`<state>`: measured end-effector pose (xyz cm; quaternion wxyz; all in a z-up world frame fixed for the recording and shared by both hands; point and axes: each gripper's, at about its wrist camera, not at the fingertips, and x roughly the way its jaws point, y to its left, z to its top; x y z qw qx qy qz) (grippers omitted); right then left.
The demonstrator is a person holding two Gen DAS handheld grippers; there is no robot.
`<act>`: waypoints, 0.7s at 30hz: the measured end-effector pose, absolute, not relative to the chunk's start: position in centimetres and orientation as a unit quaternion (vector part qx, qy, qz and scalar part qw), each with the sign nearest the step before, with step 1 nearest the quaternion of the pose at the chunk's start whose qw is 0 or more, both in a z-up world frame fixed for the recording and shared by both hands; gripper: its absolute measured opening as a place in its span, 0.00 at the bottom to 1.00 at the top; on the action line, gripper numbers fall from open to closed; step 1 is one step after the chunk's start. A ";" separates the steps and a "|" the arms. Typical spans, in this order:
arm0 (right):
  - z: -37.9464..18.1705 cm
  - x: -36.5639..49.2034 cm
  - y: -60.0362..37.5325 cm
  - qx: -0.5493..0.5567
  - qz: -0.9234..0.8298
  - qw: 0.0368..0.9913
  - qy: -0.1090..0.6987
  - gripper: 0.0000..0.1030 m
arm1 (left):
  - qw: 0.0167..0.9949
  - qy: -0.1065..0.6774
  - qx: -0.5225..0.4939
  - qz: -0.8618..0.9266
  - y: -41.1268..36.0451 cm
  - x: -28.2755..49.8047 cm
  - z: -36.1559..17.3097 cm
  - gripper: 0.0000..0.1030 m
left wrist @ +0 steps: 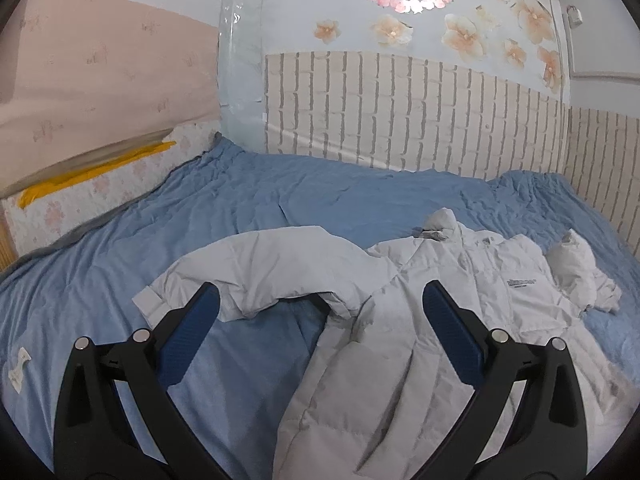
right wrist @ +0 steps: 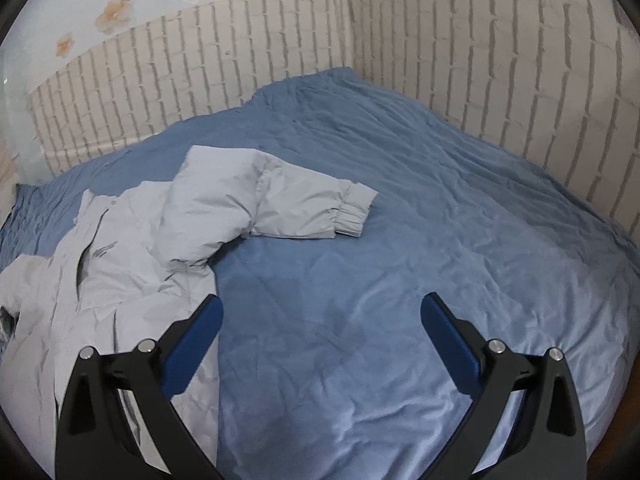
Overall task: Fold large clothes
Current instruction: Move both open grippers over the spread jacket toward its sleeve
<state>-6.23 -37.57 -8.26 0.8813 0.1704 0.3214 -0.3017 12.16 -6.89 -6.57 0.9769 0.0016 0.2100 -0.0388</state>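
A light grey padded jacket (left wrist: 420, 320) lies spread and rumpled on a blue bed sheet (left wrist: 280, 208). In the left wrist view one sleeve (left wrist: 260, 268) stretches to the left, its cuff near the left fingertip. My left gripper (left wrist: 320, 300) is open and empty, above the jacket's side edge and the sleeve. In the right wrist view the jacket (right wrist: 120, 264) lies at the left, with its other sleeve (right wrist: 304, 208) stretched to the right on the sheet (right wrist: 440, 220). My right gripper (right wrist: 320, 312) is open and empty, over bare sheet just right of the jacket's edge.
White brick-pattern wall panels (left wrist: 400, 120) border the bed at the back and on the right (right wrist: 500, 40). A pink curtain (left wrist: 100, 72) and a floral board with a yellow strip (left wrist: 100, 168) stand at the left. A white tag (left wrist: 18, 368) lies on the sheet.
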 end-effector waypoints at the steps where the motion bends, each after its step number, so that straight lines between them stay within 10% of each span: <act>1: -8.0 -6.3 -37.3 0.167 -0.297 0.884 0.319 0.96 | 0.977 0.209 0.009 -0.036 -7.1 12.2 -6.8 0.97; 21: -6.6 -6.5 -36.0 0.145 -0.293 0.895 0.303 0.96 | 0.975 0.221 0.006 -0.015 -6.4 13.1 -7.9 0.97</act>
